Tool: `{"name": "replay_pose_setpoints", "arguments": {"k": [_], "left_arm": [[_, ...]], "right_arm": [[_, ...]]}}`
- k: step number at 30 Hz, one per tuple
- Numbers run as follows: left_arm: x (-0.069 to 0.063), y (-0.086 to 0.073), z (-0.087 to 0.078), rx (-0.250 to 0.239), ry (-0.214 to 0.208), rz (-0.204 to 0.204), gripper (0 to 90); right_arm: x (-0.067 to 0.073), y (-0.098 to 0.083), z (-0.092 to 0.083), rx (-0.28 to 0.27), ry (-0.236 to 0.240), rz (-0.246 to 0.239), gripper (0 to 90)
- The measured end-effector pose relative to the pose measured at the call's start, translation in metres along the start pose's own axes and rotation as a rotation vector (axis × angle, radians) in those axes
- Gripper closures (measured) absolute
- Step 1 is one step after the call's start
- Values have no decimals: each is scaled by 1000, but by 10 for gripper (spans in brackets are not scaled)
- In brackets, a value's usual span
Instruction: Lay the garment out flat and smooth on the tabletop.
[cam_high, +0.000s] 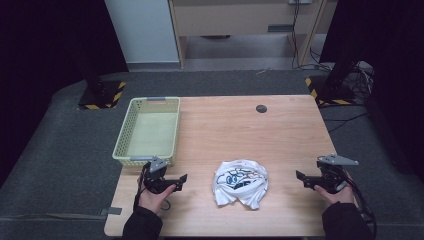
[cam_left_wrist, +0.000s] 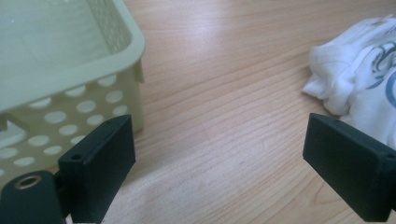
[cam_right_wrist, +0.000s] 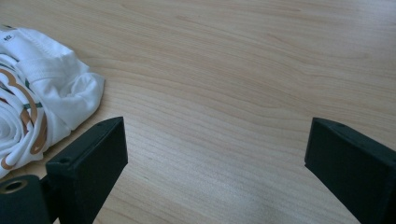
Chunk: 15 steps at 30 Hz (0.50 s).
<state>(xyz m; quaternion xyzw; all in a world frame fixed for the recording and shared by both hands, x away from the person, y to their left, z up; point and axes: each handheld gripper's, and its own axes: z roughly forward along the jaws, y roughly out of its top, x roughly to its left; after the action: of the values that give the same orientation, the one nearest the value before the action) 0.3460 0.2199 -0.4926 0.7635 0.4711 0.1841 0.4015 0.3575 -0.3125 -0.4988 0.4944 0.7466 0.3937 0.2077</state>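
Wood surface, near edge: crumpled white shirt between both gaping tools, left tool slightly nearer (right tool farther).

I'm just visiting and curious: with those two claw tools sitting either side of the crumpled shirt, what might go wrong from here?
1. The white printed T-shirt lies bunched; a pinch by the left gripper or right gripper, both open, may catch only one fold, so the rest trails or slips.
2. The green perforated basket sits close beside the left gripper; a sweep could knock it.
3. The shirt lies near the wooden table's front edge and could be dragged off.
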Motion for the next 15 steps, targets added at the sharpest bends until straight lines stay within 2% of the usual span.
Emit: {"name": "replay_pose_setpoints", "arguments": {"k": [4,10,15], "left_arm": [[-3,4,1,-21,-15,6,88],[-9,12,0,-55,-24,38,87],[-14,14,2,-60,-42,45,87]], "right_arm": [[2,6,0,-7,11,-3,66],[10,16,2,-22,40,-6,69],[15,22,4,-35,59,-9,75]]}}
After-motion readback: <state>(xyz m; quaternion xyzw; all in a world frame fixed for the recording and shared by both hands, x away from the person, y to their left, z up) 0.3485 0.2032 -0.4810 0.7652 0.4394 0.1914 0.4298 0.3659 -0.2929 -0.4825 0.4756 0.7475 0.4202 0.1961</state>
